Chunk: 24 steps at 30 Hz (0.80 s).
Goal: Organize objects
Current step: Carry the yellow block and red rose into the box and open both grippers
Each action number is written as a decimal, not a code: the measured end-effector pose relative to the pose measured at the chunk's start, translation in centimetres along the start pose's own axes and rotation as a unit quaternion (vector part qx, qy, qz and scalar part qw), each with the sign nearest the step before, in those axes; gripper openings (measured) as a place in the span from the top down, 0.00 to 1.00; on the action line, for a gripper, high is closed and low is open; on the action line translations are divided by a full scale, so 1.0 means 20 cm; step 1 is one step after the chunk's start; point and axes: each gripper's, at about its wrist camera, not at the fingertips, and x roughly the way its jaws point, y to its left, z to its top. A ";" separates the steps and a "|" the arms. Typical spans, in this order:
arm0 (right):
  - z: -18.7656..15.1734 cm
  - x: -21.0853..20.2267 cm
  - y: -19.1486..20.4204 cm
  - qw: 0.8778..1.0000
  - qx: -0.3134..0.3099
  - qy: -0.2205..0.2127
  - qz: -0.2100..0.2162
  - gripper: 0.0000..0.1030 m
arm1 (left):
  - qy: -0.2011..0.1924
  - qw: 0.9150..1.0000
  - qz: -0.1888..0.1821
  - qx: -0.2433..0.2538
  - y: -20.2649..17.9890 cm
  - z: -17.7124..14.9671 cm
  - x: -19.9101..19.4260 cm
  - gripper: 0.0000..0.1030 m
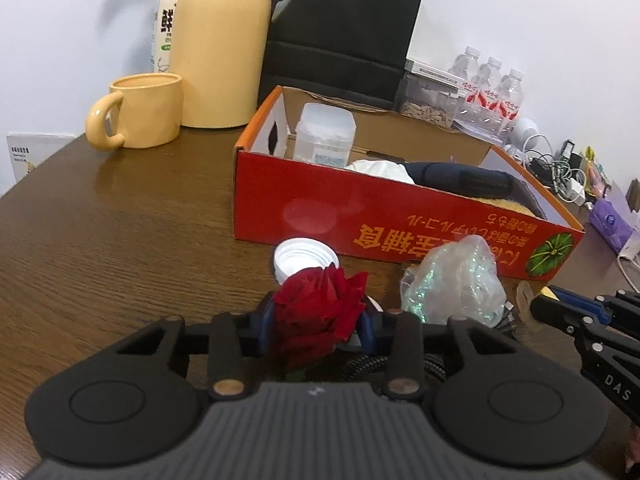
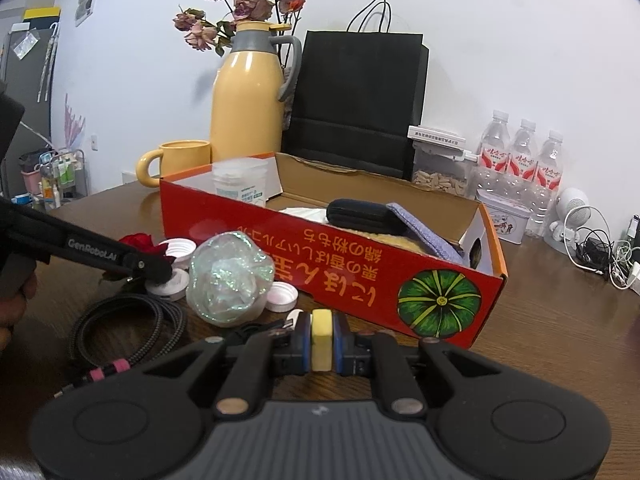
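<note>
The left hand-held gripper (image 1: 320,318) pinches the rose (image 1: 322,308), the right hand-held gripper (image 2: 321,346) a yellow block (image 2: 321,344); squeezed petals may crush or slip before reaching the box (image 1: 400,216).

Red box (image 1: 400,216) wall beyond clutter

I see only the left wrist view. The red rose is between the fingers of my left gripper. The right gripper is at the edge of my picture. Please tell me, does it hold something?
Observer: Yes. The right gripper is shut on a small yellow block.
Operator: Thank you. Is anything hidden behind the shiny plastic ball?
Observer: A white cap lies beside the plastic ball, in front of the red box, open side up.
Operator: The top of the yellow jug is cut off for me. How does it look?
Observer: The yellow jug has a grey lid on top.
</note>
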 end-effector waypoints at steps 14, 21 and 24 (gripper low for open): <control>0.00 0.00 0.01 1.000 -0.002 -0.002 -0.002 0.90 | -0.001 1.000 -0.020 -0.022 0.10 -0.04 -0.06 0.64; 0.00 -0.01 0.01 1.000 -0.005 -0.004 -0.004 0.90 | -0.019 0.999 -0.017 -0.019 0.09 -0.05 -0.09 0.52; 0.00 -0.01 0.01 1.000 -0.006 -0.006 -0.005 0.90 | -0.031 0.999 -0.009 -0.018 0.09 -0.04 -0.10 0.34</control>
